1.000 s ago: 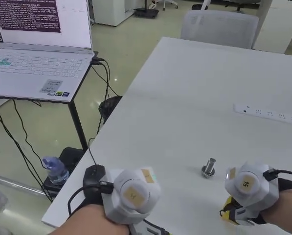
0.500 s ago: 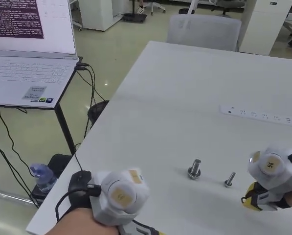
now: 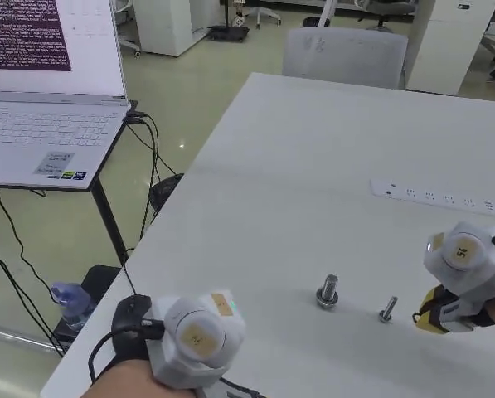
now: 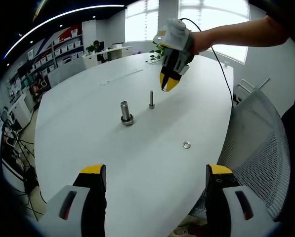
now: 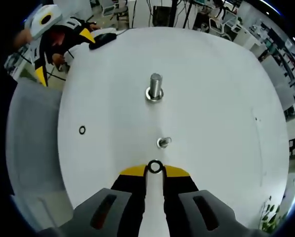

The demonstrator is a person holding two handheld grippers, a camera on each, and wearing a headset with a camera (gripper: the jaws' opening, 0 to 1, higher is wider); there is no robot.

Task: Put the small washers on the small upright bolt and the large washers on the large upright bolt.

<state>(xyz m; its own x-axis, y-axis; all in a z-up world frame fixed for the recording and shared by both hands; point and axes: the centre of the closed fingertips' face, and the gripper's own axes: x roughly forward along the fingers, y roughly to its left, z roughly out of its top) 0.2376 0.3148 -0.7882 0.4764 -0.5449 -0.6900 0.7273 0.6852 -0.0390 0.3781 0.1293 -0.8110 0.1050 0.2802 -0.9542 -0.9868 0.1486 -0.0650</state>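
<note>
While right tongs [image 5: 155, 171] pinch washer [image 5: 155, 167] near small bolt [image 5: 163, 142], left tongs [image 4: 156, 171] gape wide.

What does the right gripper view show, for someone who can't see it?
The right gripper pinches a washer just short of the small upright bolt. Farther on the white table stands the large bolt, and another washer lies loose.

place: office | evidence: white table [image 3: 313, 166], laptop [image 3: 40, 137], grey chair [image 3: 346, 54] (shelves [image 4: 70, 42] along the wall)
</note>
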